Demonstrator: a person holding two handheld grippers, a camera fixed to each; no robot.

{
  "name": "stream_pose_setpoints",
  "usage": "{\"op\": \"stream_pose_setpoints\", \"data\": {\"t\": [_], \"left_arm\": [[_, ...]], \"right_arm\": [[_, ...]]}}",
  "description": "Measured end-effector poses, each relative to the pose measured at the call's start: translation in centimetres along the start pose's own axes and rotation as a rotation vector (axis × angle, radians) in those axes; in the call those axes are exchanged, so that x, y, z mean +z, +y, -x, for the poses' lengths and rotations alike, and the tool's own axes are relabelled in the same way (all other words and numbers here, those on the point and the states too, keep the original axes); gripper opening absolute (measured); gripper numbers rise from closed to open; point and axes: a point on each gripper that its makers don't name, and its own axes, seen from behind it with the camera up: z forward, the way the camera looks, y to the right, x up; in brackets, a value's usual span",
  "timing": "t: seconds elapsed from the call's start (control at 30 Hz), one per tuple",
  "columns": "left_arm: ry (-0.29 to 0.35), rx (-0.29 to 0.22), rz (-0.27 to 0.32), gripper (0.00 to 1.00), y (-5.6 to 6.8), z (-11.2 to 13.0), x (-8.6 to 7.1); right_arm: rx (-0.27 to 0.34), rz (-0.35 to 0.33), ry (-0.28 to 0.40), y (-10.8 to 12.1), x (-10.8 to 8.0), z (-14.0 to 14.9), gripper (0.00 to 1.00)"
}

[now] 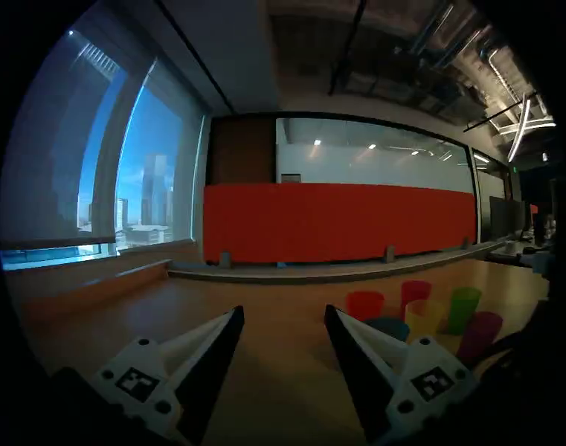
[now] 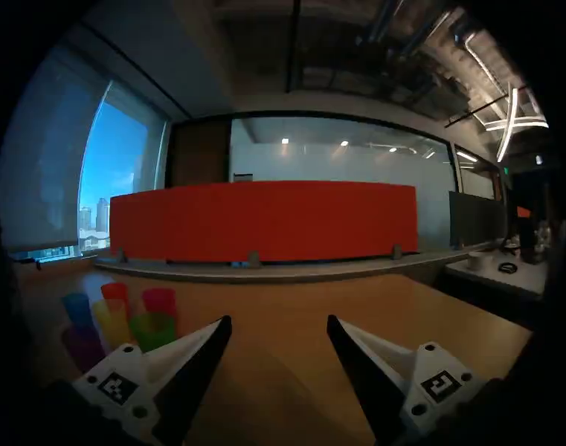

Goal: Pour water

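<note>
The left tool [image 1: 283, 311] is released, its two fingers spread wide with nothing between them, above the bare wooden counter [image 1: 283, 372]. The right tool [image 2: 279, 320] hangs the same way, fingers parted and empty. Ahead of both lies a broad open stretch of counter, running to a low grey ledge and a red divider panel [image 1: 335, 223] along the far edge. The coloured cups [image 1: 420, 308] stand in a tight cluster on the counter, ahead and to the right of the left tool; in the right gripper view the same cluster [image 2: 123, 316] sits to the left of the right tool. A blue cup [image 1: 390, 325] is partly covered by the left tool's right finger, and a purple cup [image 1: 480, 331] fades into the dark rim of that view. In the right gripper view a green cup [image 2: 152, 329] has its base cut off by the right tool's left finger. Whether any cup holds water cannot be told. A window [image 1: 145, 186] borders the counter on the left, and a lower side desk [image 2: 498, 271] adjoins its right end, with small items too dim to identify.
</note>
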Motion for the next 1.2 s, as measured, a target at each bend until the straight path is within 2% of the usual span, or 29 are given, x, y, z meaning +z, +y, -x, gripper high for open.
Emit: {"op": "stream_pose_setpoints", "data": {"t": [0.17, 0.37, 0.77, 0.97, 1.2], "left_arm": [[-0.009, -0.013, 0.008, 0.80, 0.1, -1.4, -0.1], [-0.032, -0.021, 0.016, 0.80, -0.2, -3.2, 0.3], [-0.097, -0.025, 0.027, 0.80, -0.8, -6.8, 2.2], [-0.093, -0.047, 0.049, 0.80, -0.9, -9.9, 3.0], [-0.110, -0.046, 0.070, 0.80, -1.0, -13.2, 3.7]], "right_arm": [[0.018, -0.005, 0.011, 0.3, -0.3, -1.7, 0.99], [-0.011, -0.027, -0.002, 0.2, -0.6, -4.0, 0.99], [-0.043, -0.078, -0.032, -0.1, 0.1, -9.6, 0.99], [-0.043, -0.096, -0.044, 0.0, 1.0, -12.1, 0.99], [-0.041, -0.125, -0.055, -0.5, 1.6, -15.1, 0.99]]}}
